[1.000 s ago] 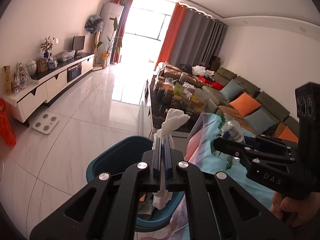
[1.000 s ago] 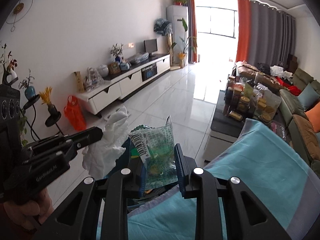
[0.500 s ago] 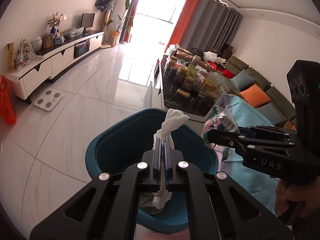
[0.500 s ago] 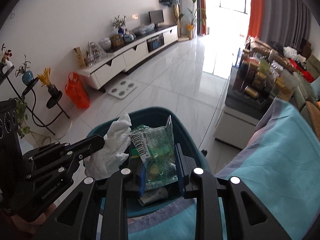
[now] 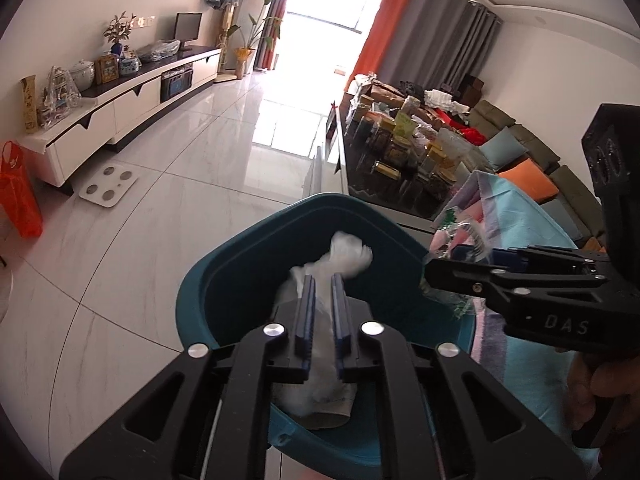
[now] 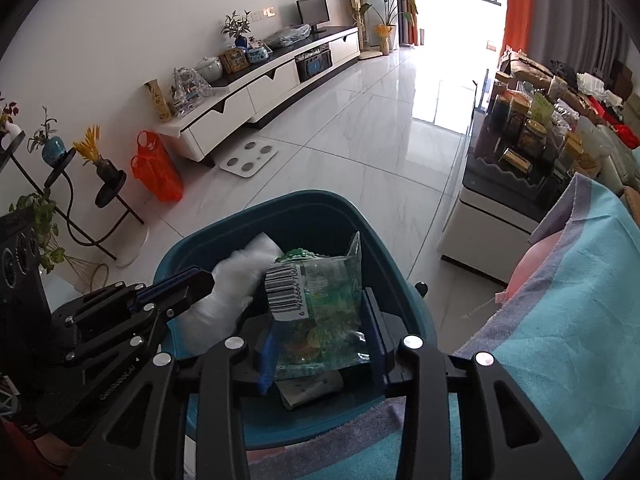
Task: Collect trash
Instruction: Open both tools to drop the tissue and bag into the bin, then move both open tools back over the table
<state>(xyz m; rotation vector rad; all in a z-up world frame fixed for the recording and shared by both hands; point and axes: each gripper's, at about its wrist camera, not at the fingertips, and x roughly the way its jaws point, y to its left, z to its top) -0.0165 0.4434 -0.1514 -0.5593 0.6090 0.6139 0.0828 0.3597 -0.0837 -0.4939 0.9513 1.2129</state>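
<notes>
White tiled floor lay around the teal plastic bin. Above that bin, left gripper jaws were opening around the crumpled white tissue; right gripper jaws were opening around the clear green snack wrapper, where both had been clamped before. Both releases were judged underway.

A home's living room: long sofa with cushions, low TV cabinet, curtained window, tiled floor.

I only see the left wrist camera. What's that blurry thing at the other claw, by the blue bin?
Observer: The right wrist view shows a clear snack wrapper with a barcode, between the fingers of the right claw, whose jaws are opening.
Operator: Is it over the bin?
Observer: Yes, it hangs over the opening of the teal bin, beside the white tissue.
Operator: Anything nearby I can't see?
Observer: A black plant stand with small pots stands on the floor left of the bin.
</notes>
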